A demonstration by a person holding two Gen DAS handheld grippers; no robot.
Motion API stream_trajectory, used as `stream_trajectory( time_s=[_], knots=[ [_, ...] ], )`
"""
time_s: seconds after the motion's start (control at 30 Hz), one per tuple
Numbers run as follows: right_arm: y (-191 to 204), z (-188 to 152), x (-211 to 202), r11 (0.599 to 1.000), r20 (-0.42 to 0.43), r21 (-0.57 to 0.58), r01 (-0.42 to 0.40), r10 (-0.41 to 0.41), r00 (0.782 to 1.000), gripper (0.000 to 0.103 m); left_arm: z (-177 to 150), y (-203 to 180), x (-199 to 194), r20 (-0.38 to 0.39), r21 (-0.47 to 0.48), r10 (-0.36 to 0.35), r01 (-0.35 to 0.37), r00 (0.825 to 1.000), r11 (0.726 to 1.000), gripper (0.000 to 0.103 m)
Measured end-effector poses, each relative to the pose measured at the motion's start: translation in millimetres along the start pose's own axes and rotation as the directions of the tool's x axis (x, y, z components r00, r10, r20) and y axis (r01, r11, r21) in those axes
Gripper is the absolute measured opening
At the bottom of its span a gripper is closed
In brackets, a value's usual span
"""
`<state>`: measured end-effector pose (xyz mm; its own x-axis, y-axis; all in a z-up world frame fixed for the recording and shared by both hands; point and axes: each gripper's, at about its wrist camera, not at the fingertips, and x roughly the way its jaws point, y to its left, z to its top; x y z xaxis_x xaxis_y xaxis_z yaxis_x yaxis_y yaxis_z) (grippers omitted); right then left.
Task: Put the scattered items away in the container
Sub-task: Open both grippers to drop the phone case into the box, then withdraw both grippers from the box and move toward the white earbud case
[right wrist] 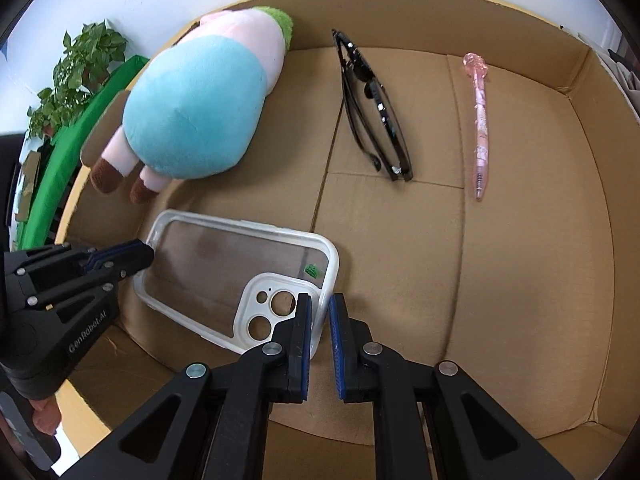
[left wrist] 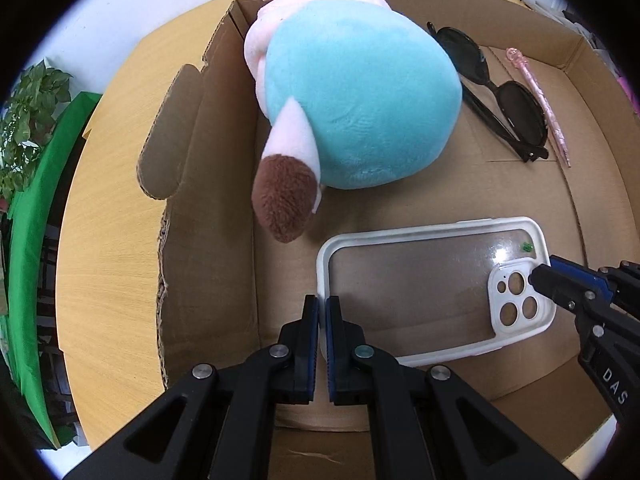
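Scene: open cardboard box (right wrist: 520, 272) on a wood-grain tabletop (left wrist: 108, 280); all listed items lie inside the box.

L to R, per right wrist view:

1. Potted plant (right wrist: 76, 76) and green cloth (right wrist: 60, 168) sit outside the box, far left bkgd.
2. Plush toy (right wrist: 192, 108), teal body w/ pink limbs and brown feet, lies on its side in the far-left part of the box, feet pointing toward the near-left wall.
3. Left gripper (left wrist: 322, 312): fingers closed on the short edge of the phone case (right wrist: 240, 268), white rim pinched between the blue pads.
4. Phone case: clear back, white bumper, camera cutouts at its right end. Sits near-left in the box, just in front of the plush feet; whether it rests on the floor or hangs slightly above cannot be told.
5. Right gripper (right wrist: 320, 320): fingers closed on the opposite short edge, at the camera-cutout end, rim between the pads.
6. Sunglasses (right wrist: 376, 112), black, folded, lie on the box floor at centre-far, just right of the plush.
7. Pink pen (right wrist: 480, 120) lies right of the sunglasses, apart from them, roughly parallel.
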<state>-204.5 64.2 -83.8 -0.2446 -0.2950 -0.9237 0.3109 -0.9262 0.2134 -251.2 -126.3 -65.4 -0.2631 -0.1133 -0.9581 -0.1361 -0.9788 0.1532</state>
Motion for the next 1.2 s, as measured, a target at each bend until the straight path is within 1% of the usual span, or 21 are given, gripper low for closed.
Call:
stream_trajectory(
  time_s=[0.17, 0.27, 0.3, 0.33, 0.37, 0.4, 0.43, 0.47, 0.5, 0.53, 0.57, 0.6, 0.63, 0.67, 0.7, 0.73, 0.77, 0.83, 0.97, 1.07, 1.2],
  knots=[
    [-0.1, 2.4, -0.8, 0.999, 0.014, -0.03, 0.015, -0.015, 1.0, 0.011, -2.1, -0.1, 1.5, -0.006, -0.018, 0.002, -0.002, 1.0, 1.0, 0.005],
    [-2.0, 2.7, -3.5, 1.0, 0.024, -0.031, -0.003, 0.004, 1.0, 0.013, -3.9, 8.3, -3.6, 0.025, -0.078, -0.021, 0.023, 0.999, 0.997, 0.007],
    [-2.1, 1.1, -5.9, 1.0, 0.036, -0.029, -0.012, 0.013, 0.999, 0.022, -6.5, 12.9, -7.8, 0.046, -0.105, -0.035, 0.04, 0.998, 0.994, 0.009],
    [-2.8, -1.0, -10.8, 0.999, 0.062, -0.026, -0.031, 0.032, 0.998, 0.043, -9.3, 17.2, -13.9, 0.075, -0.127, -0.04, 0.05, 0.996, 0.991, 0.011],
    [-4.0, -4.4, -18.9, 0.998, 0.102, -0.023, -0.052, 0.054, 0.993, 0.057, -12.4, 20.2, -21.4, 0.107, -0.142, -0.044, 0.059, 0.993, 0.988, 0.014],
    [-5.2, -9.1, -28.5, 0.998, 0.148, -0.018, -0.059, 0.061, 0.987, 0.081, -15.0, 21.1, -28.4, 0.138, -0.15, -0.049, 0.07, 0.989, 0.986, 0.018],
    [-6.6, -16.2, -40.5, 0.999, 0.203, -0.009, -0.052, 0.053, 0.978, 0.093, -21.8, 23.8, -40.4, 0.187, -0.16, -0.058, 0.089, 0.981, 0.983, 0.02],
    [-7.9, -25.2, -53.4, 0.999, 0.255, -0.001, -0.049, 0.048, 0.966, 0.096, -31.0, 26.6, -55.4, 0.25, -0.175, -0.067, 0.113, 0.966, 0.978, 0.021],
    [-8.7, -33.8, -63.9, 0.998, 0.289, 0.003, -0.056, 0.053, 0.956, 0.098, -43.0, 29.0, -73.3, 0.332, -0.192, -0.074, 0.144, 0.941, 0.971, 0.023],
    [-9.0, -43.8, -74.2, 0.998, 0.317, 0.0, -0.067, 0.063, 0.946, 0.098, -62.8, 29.8, -99.5, 0.447, -0.2, -0.082, 0.189, 0.891, 0.962, 0.027],
    [-8.5, -55.2, -84.4, 0.997, 0.343, -0.009, -0.071, 0.07, 0.937, 0.099, -76.3, 28.4, -115.5, 0.508, -0.194, -0.085, 0.211, 0.857, 0.958, 0.047],
    [-7.4, -67.2, -94.5, 0.998, 0.369, -0.025, -0.064, 0.068, 0.927, 0.101, -90.4, 28.3, -132.1, 0.568, -0.186, -0.085, 0.229, 0.819, 0.955, 0.076],
    [-8.6, -82.2, -107.0, 0.998, 0.397, -0.041, -0.042, 0.055, 0.916, 0.102, -107.7, 21.5, -150.6, 0.63, -0.185, -0.065, 0.232, 0.774, 0.955, 0.086],
    [-9.3, -96.5, -118.2, 0.999, 0.424, -0.049, -0.015, 0.035, 0.905, 0.102, -123.3, 14.5, -166.7, 0.684, -0.194, -0.026, 0.216, 0.729, 0.957, 0.088],
    [-6.7, -107.7, -126.3, 0.998, 0.449, -0.054, 0.011, 0.015, 0.893, 0.103, -136.2, 9.2, -177.8, 0.723, -0.204, 0.015, 0.193, 0.69, 0.96, 0.088],
    [-2.7, -117.6, -133.7, 0.997, 0.47, -0.062, 0.041, -0.007, 0.882, 0.103, -148.0, 3.6, -187.0, 0.753, -0.208, 0.045, 0.172, 0.656, 0.963, 0.088],
    [0.6, -125.3, -139.3, 0.995, 0.483, -0.068, 0.069, -0.027, 0.875, 0.103, -156.5, -2.5, -193.6, 0.772, -0.203, 0.055, 0.164, 0.634, 0.965, 0.088],
    [6.5, -135.9, -150.1, 0.991, 0.507, -0.071, 0.114, -0.062, 0.86, 0.103, -164.0, -12.0, -200.2, 0.781, -0.194, 0.041, 0.179, 0.623, 0.965, 0.088],
    [8.7, -145.1, -163.1, 0.985, 0.538, -0.095, 0.145, -0.072, 0.84, 0.103, -172.4, -37.2, -202.9, 0.783, -0.146, -0.01, 0.2, 0.623, 0.969, 0.088],
    [2.8, -149.2, -161.6, 0.984, 0.533, -0.093, 0.152, -0.08, 0.842, 0.103, -181.0, -43.4, -204.2, 0.798, -0.139, -0.013, 0.204, 0.603, 0.969, 0.088],
    [-4.5, -154.9, -161.7, 0.986, 0.527, -0.073, 0.148, -0.088, 0.845, 0.103, -184.8, -53.4, -205.2, 0.791, -0.111, -0.024, 0.182, 0.611, 0.977, 0.088]
  ],
)
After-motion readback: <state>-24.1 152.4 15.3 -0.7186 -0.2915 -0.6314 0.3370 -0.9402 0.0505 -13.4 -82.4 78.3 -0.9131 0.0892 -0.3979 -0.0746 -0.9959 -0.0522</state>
